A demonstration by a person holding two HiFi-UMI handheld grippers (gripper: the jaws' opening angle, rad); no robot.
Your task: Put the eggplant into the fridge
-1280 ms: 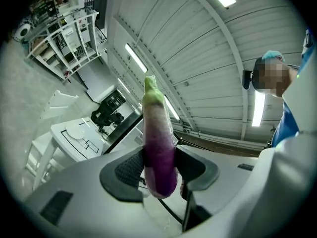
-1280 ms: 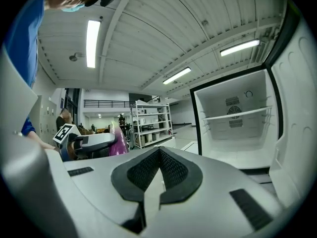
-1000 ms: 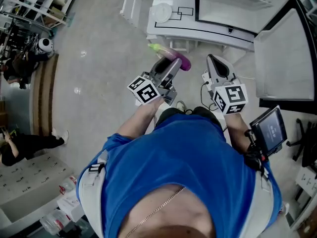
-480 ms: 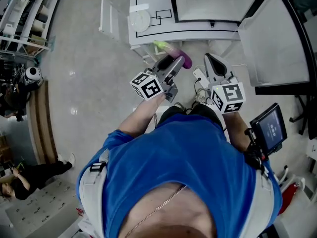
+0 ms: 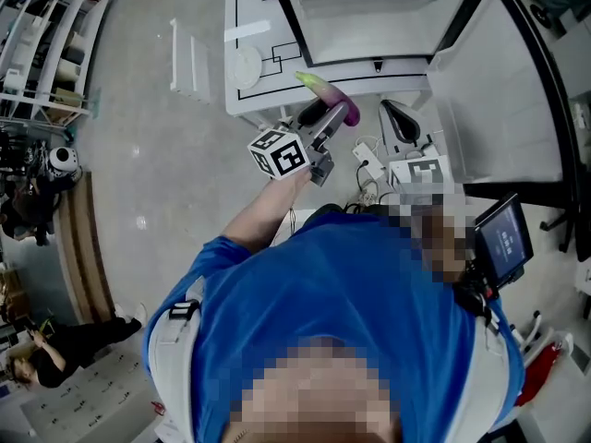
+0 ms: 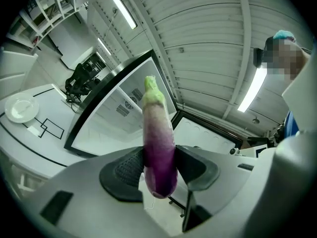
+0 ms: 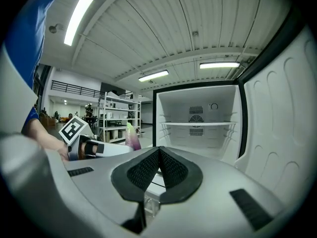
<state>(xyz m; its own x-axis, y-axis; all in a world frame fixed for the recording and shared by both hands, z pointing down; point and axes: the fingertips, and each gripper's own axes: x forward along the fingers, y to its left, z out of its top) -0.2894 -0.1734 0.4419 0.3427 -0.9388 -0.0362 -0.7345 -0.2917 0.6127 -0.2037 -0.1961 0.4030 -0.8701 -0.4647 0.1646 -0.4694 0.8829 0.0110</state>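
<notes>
Eggplant (image 6: 158, 133), long and purple with a pale green stem end, is gripped by the left tongs (image 6: 159, 165) and held in front of the open white fridge (image 7: 195, 108). The right tongs (image 7: 158, 157) are closed on nothing, facing the fridge.

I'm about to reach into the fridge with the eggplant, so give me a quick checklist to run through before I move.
1. Eggplant clamped in left gripper: ok, pads press both sides.
2. Fridge door open: ok.
3. Shelf free: ok, nothing seen on it.
4. Right gripper out of the way: ok, shut and empty, beside the left.
5. Grip firm enough: cannot tell; it is held near its purple end, most of it sticking out.
6. Eggplant inside the fridge: not ok, it is outside.
</notes>
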